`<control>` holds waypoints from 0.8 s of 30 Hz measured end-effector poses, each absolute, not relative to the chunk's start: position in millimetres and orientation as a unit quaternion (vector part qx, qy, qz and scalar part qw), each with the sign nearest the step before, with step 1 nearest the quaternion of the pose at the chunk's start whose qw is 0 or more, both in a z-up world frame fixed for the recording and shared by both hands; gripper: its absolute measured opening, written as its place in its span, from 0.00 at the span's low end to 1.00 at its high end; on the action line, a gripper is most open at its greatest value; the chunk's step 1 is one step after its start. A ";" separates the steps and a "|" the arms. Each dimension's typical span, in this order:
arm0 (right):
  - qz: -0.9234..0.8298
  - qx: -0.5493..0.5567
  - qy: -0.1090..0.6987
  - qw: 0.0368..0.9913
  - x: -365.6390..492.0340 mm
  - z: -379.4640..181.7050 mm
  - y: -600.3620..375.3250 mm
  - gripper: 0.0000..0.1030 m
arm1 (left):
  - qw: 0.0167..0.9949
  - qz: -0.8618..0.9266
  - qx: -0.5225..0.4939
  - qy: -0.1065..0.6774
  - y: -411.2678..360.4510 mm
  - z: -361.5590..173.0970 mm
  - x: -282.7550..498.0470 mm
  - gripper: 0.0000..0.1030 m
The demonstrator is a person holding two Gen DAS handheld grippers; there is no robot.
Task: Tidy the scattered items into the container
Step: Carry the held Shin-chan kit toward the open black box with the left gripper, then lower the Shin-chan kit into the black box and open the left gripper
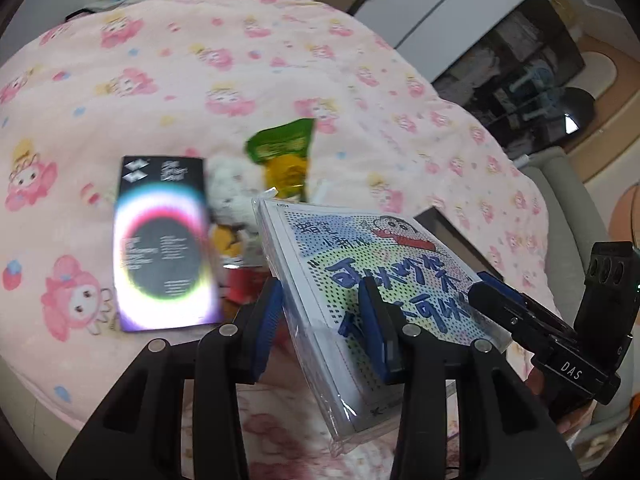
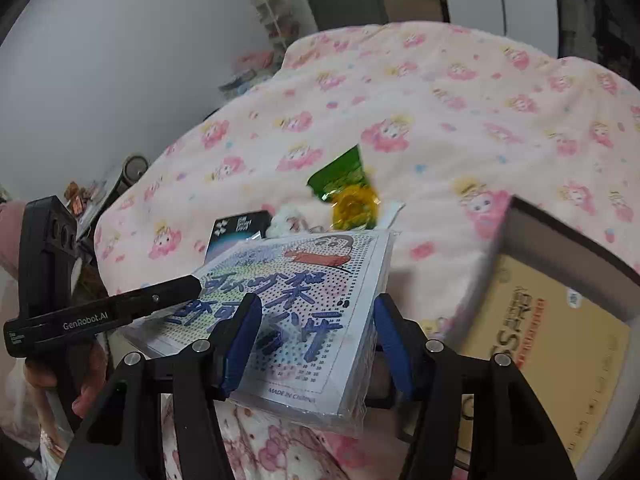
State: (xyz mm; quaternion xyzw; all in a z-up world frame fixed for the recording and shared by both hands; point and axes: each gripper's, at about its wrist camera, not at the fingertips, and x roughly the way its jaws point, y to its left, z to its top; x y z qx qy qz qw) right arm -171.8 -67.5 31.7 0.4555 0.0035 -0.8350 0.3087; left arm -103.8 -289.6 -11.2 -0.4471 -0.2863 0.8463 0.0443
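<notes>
Two claws: both meet at one cartoon-printed packet [image 1: 372, 280], held off the bed
Left claw [image 1: 326, 316]: clenched on the packet's near edge; one blue pad on its printed face, the other beneath
Right claw [image 2: 316, 336]: fingers spread apart around the packet, one over its face, the other beyond its right edge; real pinch cannot be told
Packet axis: long side runs away from the left claw, tilted, far end raised
Beyond the claws: black box [image 1: 164, 240], white plush [image 1: 232, 192], green-yellow snack bag [image 1: 286, 160], close together
Container [image 2: 560, 320]: open cardboard box, right of the right claw
Bed: pink cartoon blanket [image 1: 240, 72]
Room: white wall, cluttered shelves behind
</notes>
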 end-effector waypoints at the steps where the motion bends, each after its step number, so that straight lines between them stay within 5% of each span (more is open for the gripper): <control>1: -0.841 0.447 0.000 0.306 -169.6 39.3 -57.1 0.53 | 0.055 0.849 -0.443 -0.283 -280.3 -4.2 -107.0 0.38; 11: -0.878 0.405 -0.018 0.255 -156.8 73.4 63.1 0.53 | 0.140 0.849 -0.452 -0.234 -158.4 15.9 -154.2 0.38; 24: -0.855 0.462 -0.085 0.218 -177.1 1.0 161.8 0.53 | 0.125 0.833 -0.526 -0.118 -51.3 -32.8 -182.0 0.41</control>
